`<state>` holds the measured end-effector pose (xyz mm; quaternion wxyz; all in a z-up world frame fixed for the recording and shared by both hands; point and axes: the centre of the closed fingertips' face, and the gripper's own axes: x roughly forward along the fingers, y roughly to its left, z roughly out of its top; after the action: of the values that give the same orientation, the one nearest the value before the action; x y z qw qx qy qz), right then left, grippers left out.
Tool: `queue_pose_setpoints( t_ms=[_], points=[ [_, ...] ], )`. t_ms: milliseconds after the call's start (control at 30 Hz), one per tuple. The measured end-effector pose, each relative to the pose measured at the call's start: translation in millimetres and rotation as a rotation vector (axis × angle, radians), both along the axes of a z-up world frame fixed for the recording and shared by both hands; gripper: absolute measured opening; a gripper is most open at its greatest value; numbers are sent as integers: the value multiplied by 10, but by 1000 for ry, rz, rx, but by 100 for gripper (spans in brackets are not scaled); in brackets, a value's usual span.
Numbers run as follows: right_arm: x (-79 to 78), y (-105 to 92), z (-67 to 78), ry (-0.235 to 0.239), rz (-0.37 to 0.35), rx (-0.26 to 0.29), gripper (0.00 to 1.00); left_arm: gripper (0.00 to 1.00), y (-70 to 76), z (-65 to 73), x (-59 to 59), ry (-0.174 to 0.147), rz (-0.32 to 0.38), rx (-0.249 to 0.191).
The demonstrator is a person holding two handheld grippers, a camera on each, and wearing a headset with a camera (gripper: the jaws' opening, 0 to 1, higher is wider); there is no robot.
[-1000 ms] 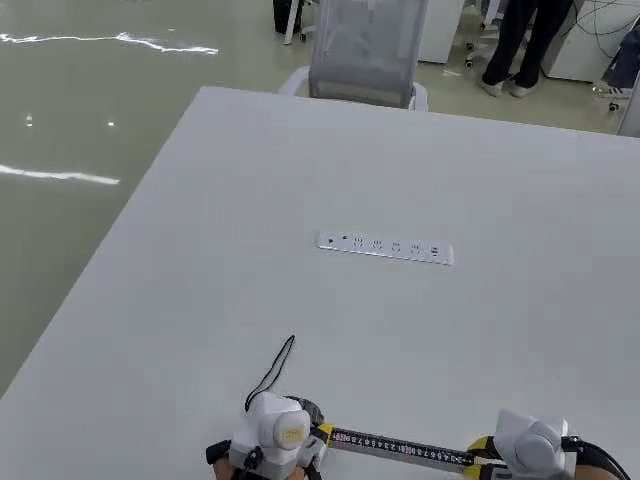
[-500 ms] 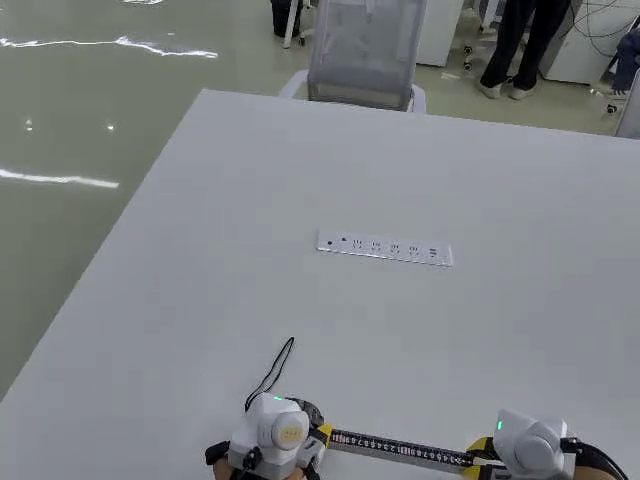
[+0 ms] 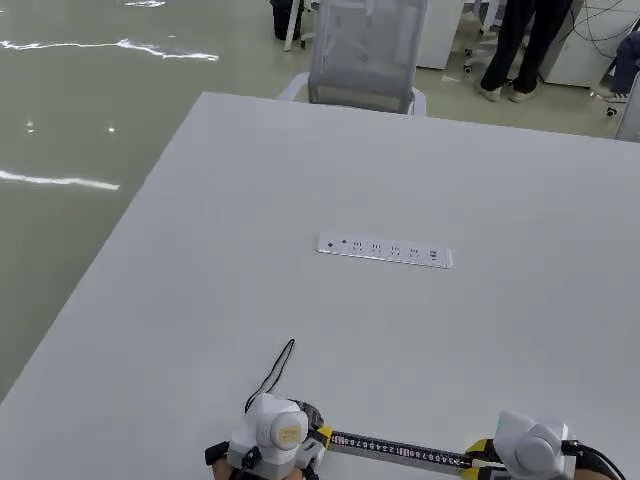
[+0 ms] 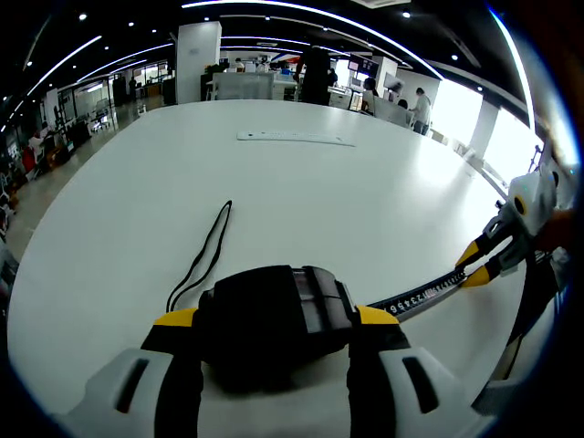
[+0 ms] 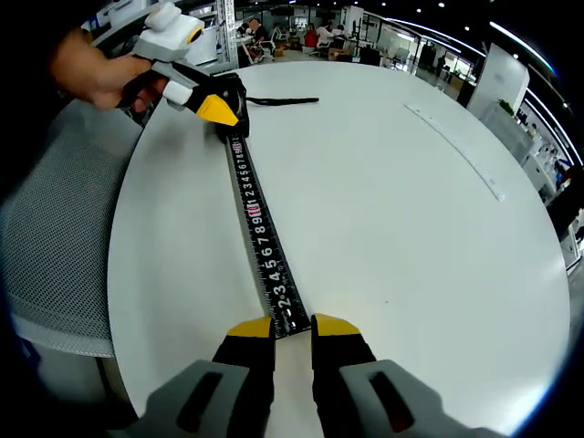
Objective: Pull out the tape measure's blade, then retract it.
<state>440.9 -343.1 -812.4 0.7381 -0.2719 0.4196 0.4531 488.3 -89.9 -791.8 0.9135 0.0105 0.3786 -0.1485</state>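
Black tape measure (image 4: 274, 306): lower centre of the left gripper view, at the near edge of the white worktop (image 4: 301, 192).
Left tongs (image 4: 276, 318): clenched on the tape measure's sides.
Blade (image 5: 258, 224): drawn out, stretched along the worktop, left of centre in the right gripper view.
Right tongs (image 5: 292, 326): bottom centre, pinching the blade's end.
Cord (image 4: 205, 251): thin, black, trailing up-left from the tape measure.
Power strip (image 3: 385, 249): centre of the head view.

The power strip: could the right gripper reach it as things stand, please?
Probably yes: bare table lies between the power strip and the right gripper, though it is shut on the blade and must release.
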Motion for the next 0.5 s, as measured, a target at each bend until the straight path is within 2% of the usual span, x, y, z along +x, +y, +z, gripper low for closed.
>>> queue_pose_setpoints(
  t_ms=[500],
  points=[
    [2, 49, 13, 8, 11, 2, 13, 61, 3, 12, -8, 1, -2, -3]
  ],
)
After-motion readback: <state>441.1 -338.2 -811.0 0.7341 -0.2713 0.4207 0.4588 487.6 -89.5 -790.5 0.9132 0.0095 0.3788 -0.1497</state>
